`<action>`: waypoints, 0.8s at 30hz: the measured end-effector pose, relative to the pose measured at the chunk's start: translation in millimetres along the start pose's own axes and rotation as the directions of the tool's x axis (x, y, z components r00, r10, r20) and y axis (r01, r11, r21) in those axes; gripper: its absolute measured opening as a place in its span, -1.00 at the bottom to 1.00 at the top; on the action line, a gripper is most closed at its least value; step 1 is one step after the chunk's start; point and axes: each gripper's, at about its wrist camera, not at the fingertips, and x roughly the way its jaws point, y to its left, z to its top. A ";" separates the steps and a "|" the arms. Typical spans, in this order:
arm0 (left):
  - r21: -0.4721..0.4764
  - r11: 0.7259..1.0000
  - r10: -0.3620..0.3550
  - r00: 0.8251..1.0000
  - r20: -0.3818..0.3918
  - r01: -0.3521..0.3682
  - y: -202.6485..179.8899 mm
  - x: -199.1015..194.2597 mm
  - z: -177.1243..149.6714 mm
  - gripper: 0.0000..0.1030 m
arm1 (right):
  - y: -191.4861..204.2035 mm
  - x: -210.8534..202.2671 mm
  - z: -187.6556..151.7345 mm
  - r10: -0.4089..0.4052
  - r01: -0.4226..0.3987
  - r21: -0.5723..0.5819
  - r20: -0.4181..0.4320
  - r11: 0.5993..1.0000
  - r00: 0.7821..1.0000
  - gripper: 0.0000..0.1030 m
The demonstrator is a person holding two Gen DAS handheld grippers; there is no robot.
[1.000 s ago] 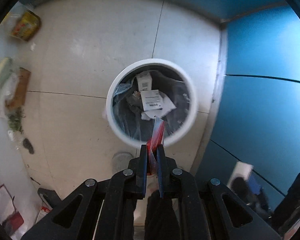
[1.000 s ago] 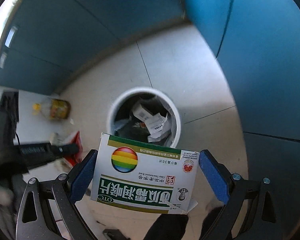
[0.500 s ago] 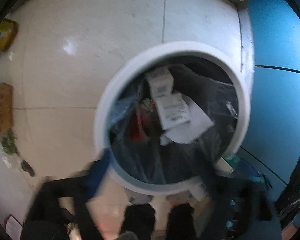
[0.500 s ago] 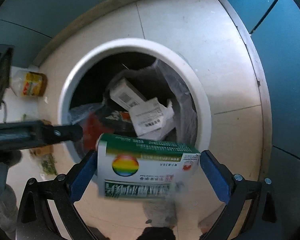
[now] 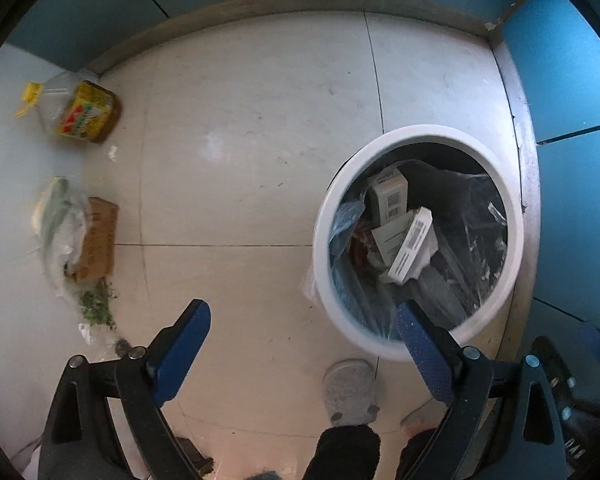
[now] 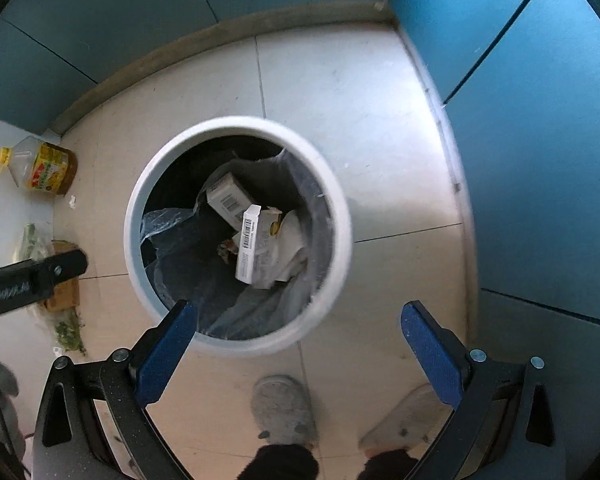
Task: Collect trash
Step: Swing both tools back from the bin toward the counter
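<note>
Trash bin [image 6: 340, 236] sits mid-frame; inside, a white carton [image 6: 247, 244] stands on edge, long axis running top to bottom. My left gripper [image 5: 304, 340] and right gripper [image 6: 298, 330] gape wide, empty.

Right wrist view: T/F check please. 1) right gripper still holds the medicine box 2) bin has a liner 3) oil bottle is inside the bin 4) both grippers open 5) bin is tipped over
1) False. The right gripper is open with nothing in it; a white box now lies among the trash in the bin.
2) True. A clear plastic liner shows inside the bin.
3) False. The oil bottle lies on the floor, left of the bin and apart from it.
4) True. The left gripper is open too, with nothing between its fingers.
5) False. The bin stands upright, its mouth facing up.
</note>
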 end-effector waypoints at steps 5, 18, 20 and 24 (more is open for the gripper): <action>-0.032 0.999 -0.024 0.999 0.023 0.025 3.7 -50.3 -30.6 0.85 | -9.2 -53.7 -10.1 -0.038 0.038 0.017 0.020 0.999 0.999 1.00; 0.012 0.999 -0.051 0.985 0.164 0.050 -3.5 -242.2 -106.2 0.85 | -13.8 -291.4 -58.4 -0.037 0.044 -0.046 0.145 0.998 0.989 1.00; 0.015 0.999 -0.054 0.979 0.195 0.052 -3.0 -276.2 -118.3 0.85 | -14.7 -325.0 -67.5 -0.026 0.035 -0.053 0.162 0.998 0.986 1.00; 0.021 0.998 -0.068 0.967 0.245 0.065 -2.9 -330.6 -139.1 0.85 | -19.7 -396.3 -86.6 0.001 0.011 -0.060 0.199 0.998 0.980 1.00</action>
